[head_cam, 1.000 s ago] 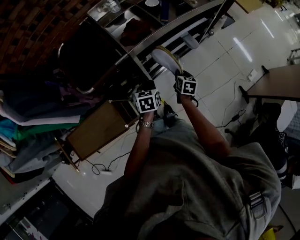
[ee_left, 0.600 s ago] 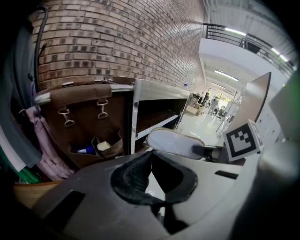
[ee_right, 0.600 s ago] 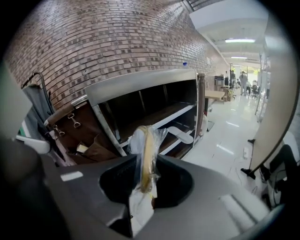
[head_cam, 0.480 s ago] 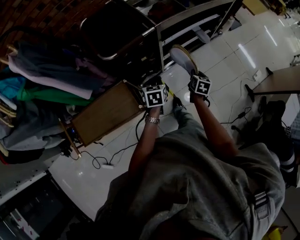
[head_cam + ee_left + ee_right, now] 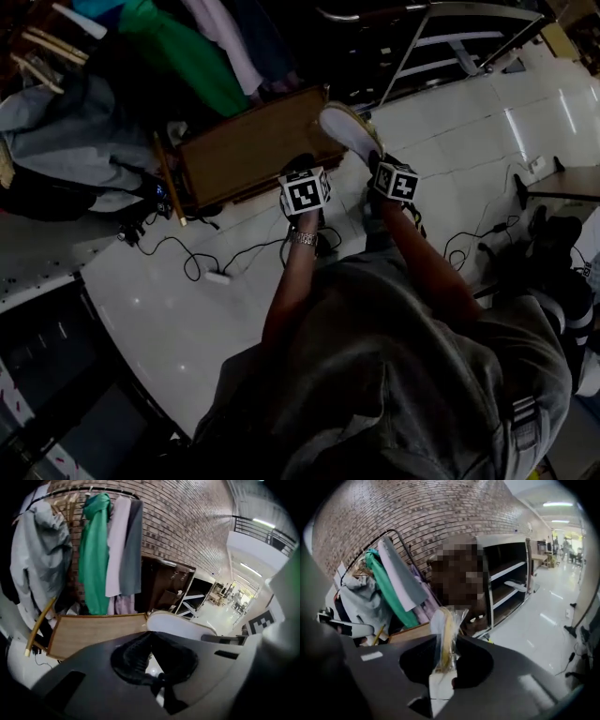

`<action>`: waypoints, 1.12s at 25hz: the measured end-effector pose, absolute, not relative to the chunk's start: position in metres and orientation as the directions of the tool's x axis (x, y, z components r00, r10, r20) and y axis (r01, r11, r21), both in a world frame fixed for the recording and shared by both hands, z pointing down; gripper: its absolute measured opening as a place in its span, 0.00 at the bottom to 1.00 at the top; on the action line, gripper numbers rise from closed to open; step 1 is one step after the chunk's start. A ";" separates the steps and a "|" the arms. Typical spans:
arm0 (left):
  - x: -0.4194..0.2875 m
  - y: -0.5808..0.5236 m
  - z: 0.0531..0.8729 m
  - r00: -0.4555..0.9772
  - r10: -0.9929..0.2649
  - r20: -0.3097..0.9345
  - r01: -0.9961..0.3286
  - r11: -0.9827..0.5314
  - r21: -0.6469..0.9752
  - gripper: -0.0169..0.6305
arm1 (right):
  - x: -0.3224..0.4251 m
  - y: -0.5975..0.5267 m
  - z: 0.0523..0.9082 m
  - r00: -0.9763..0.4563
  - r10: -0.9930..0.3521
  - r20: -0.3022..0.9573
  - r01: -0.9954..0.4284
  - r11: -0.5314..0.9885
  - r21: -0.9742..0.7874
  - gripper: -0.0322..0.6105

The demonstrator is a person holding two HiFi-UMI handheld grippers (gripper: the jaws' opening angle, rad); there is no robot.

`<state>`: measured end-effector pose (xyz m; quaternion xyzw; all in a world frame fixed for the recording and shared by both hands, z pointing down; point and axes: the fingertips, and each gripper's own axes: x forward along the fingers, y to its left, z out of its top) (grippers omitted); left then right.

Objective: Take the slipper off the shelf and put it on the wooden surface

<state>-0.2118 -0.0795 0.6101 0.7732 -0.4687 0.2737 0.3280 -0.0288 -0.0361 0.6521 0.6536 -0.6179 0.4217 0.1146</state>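
A pale slipper (image 5: 345, 131) with a yellowish rim, wrapped in clear plastic, sticks out from my right gripper (image 5: 375, 161) above the white floor. Its toe reaches the right end of the low wooden surface (image 5: 248, 155). In the right gripper view the slipper (image 5: 444, 637) stands edge-on between the jaws, and my right gripper (image 5: 443, 667) is shut on it. My left gripper (image 5: 300, 171) hovers just left of it, near the wood's front edge. The left gripper (image 5: 151, 635) has its jaws together with nothing in them; beyond lie the slipper's white sole (image 5: 180, 626) and the wooden surface (image 5: 93, 632).
A clothes rail (image 5: 101, 550) with green, pink and grey garments hangs behind the wood, against a brick wall. A dark shelf unit (image 5: 506, 573) stands to the right. Cables and a power strip (image 5: 217, 276) lie on the white floor. A table corner (image 5: 567, 183) shows at far right.
Both grippers have swung left, away from the shelf. The slipper has travelled with the right gripper and now sits at the wooden surface's right end. The clothes rail has come into view.
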 end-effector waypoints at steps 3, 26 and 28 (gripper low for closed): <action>-0.267 -0.066 0.614 0.361 -0.582 0.729 -0.933 -0.235 0.274 0.03 | -0.085 -0.044 0.651 -0.198 -0.689 0.698 -0.918 -0.119 -0.378 0.14; -0.405 0.052 0.758 0.179 -0.546 0.819 -0.978 -0.008 0.209 0.03 | -0.311 0.026 0.901 -0.506 -0.394 0.767 -0.818 -0.063 -0.572 0.15; -0.420 0.049 0.765 0.163 -0.574 0.802 -0.979 0.004 0.202 0.03 | -0.328 0.014 0.918 -0.494 -0.409 0.767 -0.829 -0.044 -0.557 0.15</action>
